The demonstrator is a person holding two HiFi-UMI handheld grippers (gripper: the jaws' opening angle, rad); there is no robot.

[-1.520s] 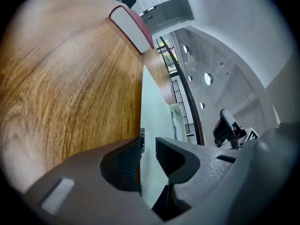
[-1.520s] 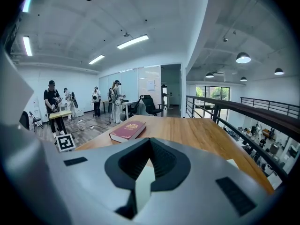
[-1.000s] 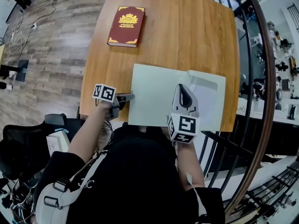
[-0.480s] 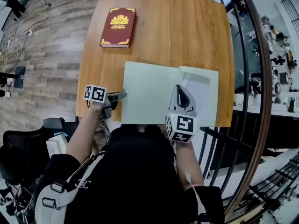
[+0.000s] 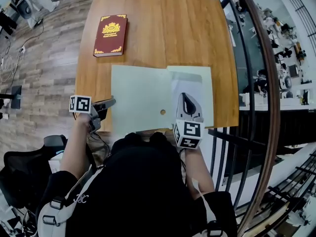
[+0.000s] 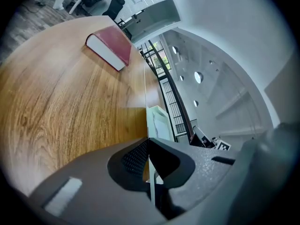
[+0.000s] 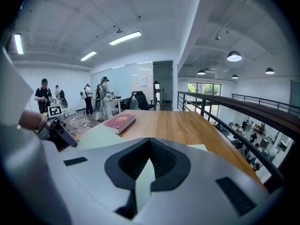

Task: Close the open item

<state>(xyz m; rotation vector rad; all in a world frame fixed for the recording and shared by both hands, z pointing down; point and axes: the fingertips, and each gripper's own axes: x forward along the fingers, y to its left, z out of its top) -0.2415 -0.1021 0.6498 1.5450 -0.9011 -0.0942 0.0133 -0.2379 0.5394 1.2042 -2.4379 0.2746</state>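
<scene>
A pale green folder (image 5: 140,98) lies open and flat on the wooden table (image 5: 163,28), near its front edge. My left gripper (image 5: 112,101) is at the folder's left edge and is shut on that thin cover edge (image 6: 149,177), seen edge-on between the pads. My right gripper (image 5: 186,98) rests over the folder's right half, where a white sheet (image 5: 185,85) shows. It is shut on a pale green flap (image 7: 144,182) of the folder. In the right gripper view the left gripper (image 7: 58,132) shows at the far left.
A closed dark red book (image 5: 110,35) with gold print lies at the table's far left; it also appears as the red book (image 6: 110,45) and the red book (image 7: 120,122). A curved railing (image 5: 269,83) runs along the table's right side. People stand far back (image 7: 93,100).
The left gripper's jaws have closed onto the folder's left edge. The head view has shifted, so everything sits further left in the picture. The right gripper keeps its place on the folder.
</scene>
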